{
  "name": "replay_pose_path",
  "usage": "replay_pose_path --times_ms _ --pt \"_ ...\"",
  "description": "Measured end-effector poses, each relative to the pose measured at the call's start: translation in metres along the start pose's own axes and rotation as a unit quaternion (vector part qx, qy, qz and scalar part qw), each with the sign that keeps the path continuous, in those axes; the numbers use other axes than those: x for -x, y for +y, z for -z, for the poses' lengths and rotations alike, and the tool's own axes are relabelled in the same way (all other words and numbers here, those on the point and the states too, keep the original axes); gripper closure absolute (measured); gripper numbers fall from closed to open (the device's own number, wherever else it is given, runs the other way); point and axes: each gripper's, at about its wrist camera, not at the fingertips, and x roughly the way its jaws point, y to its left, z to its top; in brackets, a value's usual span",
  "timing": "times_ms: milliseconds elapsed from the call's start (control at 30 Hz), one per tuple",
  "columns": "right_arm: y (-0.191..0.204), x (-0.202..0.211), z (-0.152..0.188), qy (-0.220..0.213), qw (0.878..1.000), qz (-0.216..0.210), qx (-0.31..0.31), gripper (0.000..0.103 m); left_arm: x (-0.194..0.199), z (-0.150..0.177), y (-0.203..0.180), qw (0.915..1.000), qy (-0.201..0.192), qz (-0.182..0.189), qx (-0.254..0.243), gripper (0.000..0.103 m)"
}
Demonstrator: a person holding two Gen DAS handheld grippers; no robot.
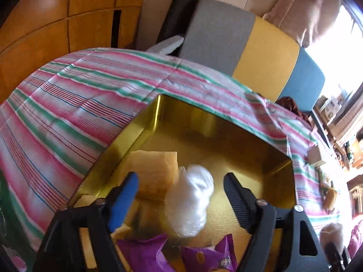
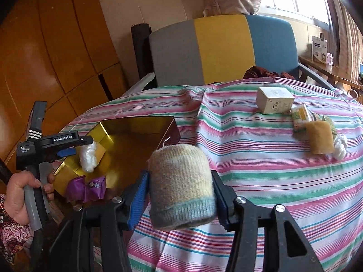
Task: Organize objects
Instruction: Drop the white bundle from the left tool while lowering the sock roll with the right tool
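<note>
My right gripper (image 2: 180, 189) is clamped on a rolled knit sock (image 2: 181, 185) — cream wool with a grey-blue cuff, squeezed between the blue pads, held above the striped tablecloth (image 2: 261, 170) just right of the gold tin (image 2: 133, 136). On my left wrist view, the left gripper (image 1: 180, 187) has its fingers spread wide, and I see a white plastic-wrapped bundle (image 1: 190, 200) in the gap between them, though neither finger appears to press it; it lies inside the gold tin (image 1: 238, 149). From the right view I can see that left gripper (image 2: 74, 146) poised over the tin's near-left corner, the person's hand (image 2: 22, 195) wrapped round its handle. Inside the tin, just beside the white bundle, sits a tan sponge-like block (image 1: 152, 172) toward the left wall, and at the near edge lie two purple snack packets (image 1: 177, 253), crinkled, touching each other. The same purple packets (image 2: 86, 187) show from the right side, at the tin's near end. Further out on the cloth, well apart from the tin to the right — a small white carton (image 2: 274, 99), a green-and-yellow packet (image 2: 300, 116) just beside it, a tan block (image 2: 320, 137) touching that packet, and a white wad (image 2: 340, 146) at the block's right edge. Behind the table stands a chair (image 2: 222, 47) with a back in grey, yellow and blue panels, and wooden cabinet doors (image 2: 56, 45) fill the left.
</note>
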Motion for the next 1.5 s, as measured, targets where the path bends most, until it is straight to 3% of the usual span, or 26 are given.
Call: replay_pose_path --times_ms 100,267,467,800,1000,1233,1500 --pt "0.012 -0.008 0.001 0.008 1.000 -0.012 0.009 0.050 0.027 0.011 0.007 0.9989 -0.045 0.000 0.009 0.011" --pt "0.030 -0.017 -0.002 0.016 0.999 -0.033 0.023 0.050 0.055 0.040 0.015 0.9965 -0.079 -0.026 0.005 0.009" --pt "0.048 -0.029 -0.002 0.031 0.997 -0.049 0.041 0.050 0.065 0.074 0.029 0.9974 -0.058 -0.032 0.026 0.004" --pt "0.083 -0.069 -0.025 0.081 0.992 -0.065 0.075 0.050 0.077 0.098 0.024 0.9975 -0.056 -0.041 -0.008 0.004" --pt "0.104 -0.118 -0.050 0.129 0.985 -0.027 0.114 0.050 0.084 0.105 0.024 0.9981 -0.054 -0.027 -0.009 0.004" --pt "0.110 -0.169 -0.074 0.154 0.982 0.008 0.106 0.049 0.087 0.109 0.027 0.9984 -0.049 -0.028 -0.003 0.004" --pt "0.109 -0.171 -0.084 0.143 0.983 0.018 0.112 0.043 0.083 0.110 0.040 0.9985 -0.041 -0.029 0.024 0.004"
